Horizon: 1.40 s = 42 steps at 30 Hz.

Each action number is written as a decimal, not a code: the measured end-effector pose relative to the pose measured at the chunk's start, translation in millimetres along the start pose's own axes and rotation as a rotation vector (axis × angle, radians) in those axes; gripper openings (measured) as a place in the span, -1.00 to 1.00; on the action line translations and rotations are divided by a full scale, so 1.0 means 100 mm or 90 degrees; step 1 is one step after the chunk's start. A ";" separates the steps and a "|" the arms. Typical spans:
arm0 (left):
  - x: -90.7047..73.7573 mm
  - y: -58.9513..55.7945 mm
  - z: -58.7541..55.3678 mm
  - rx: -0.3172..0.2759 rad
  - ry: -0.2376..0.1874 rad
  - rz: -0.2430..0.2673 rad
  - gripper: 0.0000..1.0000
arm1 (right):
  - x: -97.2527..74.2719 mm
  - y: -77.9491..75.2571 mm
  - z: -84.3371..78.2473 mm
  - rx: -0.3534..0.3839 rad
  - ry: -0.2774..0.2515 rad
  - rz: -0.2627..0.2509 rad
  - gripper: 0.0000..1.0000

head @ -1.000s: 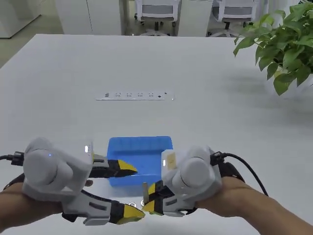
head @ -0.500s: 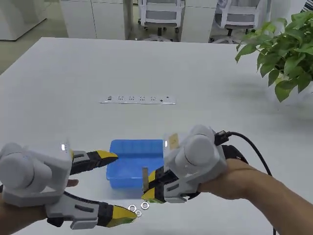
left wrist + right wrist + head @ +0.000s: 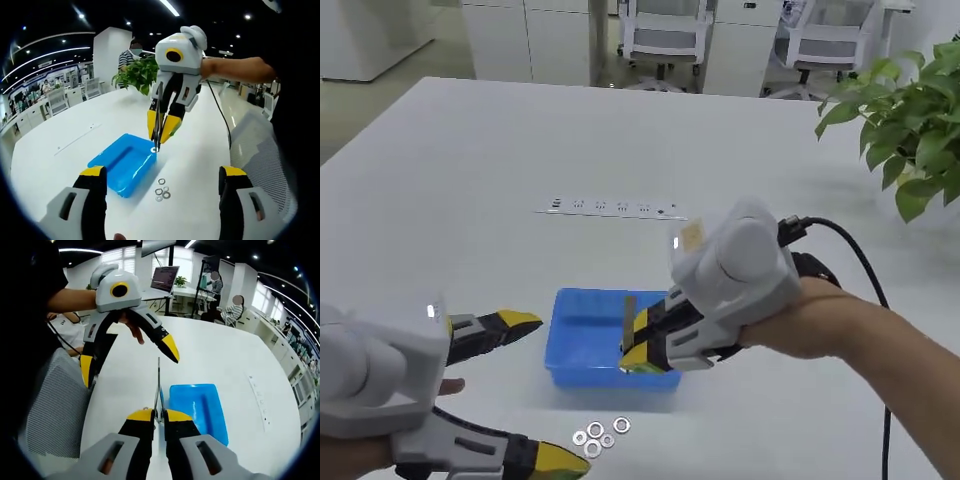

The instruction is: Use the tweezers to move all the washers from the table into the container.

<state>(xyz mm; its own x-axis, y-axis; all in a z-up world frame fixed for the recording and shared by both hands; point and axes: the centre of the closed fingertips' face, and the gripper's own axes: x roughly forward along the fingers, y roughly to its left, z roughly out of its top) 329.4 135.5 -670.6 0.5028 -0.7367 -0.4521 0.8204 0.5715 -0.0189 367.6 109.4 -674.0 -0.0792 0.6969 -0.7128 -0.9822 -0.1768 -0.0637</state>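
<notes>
Both right gripper (image 3: 159, 415) jaws clamp the tweezers (image 3: 158, 385); the tips look pinched on one washer (image 3: 154, 149) at the blue container (image 3: 582, 305) rim. Left gripper (image 3: 162, 172) gapes, empty. Drop step: release inside, then fetch the loose washers (image 3: 600, 436) beside it.

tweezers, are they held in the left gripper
No, the right gripper clamps the tweezers in its shut fingers, while the left gripper is open and empty.

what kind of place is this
Most likely an open-plan office. Swivel chairs stand beyond the big white table, which has a power strip set into it. The right gripper view shows a laptop on a desk further back.
</notes>
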 end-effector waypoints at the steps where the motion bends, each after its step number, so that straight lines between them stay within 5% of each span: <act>1: -0.01 0.00 0.00 -0.001 0.000 0.001 0.98 | -0.01 -0.04 -0.01 -0.002 0.000 -0.002 -0.83; 23: 0.00 0.01 0.00 -0.008 0.002 0.004 0.98 | 0.10 -0.47 -0.24 -0.007 0.001 -0.024 -0.83; 42: 0.09 0.11 0.07 -0.005 -0.004 -0.002 0.98 | 0.32 -0.57 -0.51 0.002 -0.002 -0.013 -0.82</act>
<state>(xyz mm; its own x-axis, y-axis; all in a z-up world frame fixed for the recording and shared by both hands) 344.8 132.6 -669.0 0.5019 -0.7409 -0.4462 0.8201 0.5716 -0.0269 430.1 106.6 -729.2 -0.0593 0.7030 -0.7087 -0.9841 -0.1600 -0.0764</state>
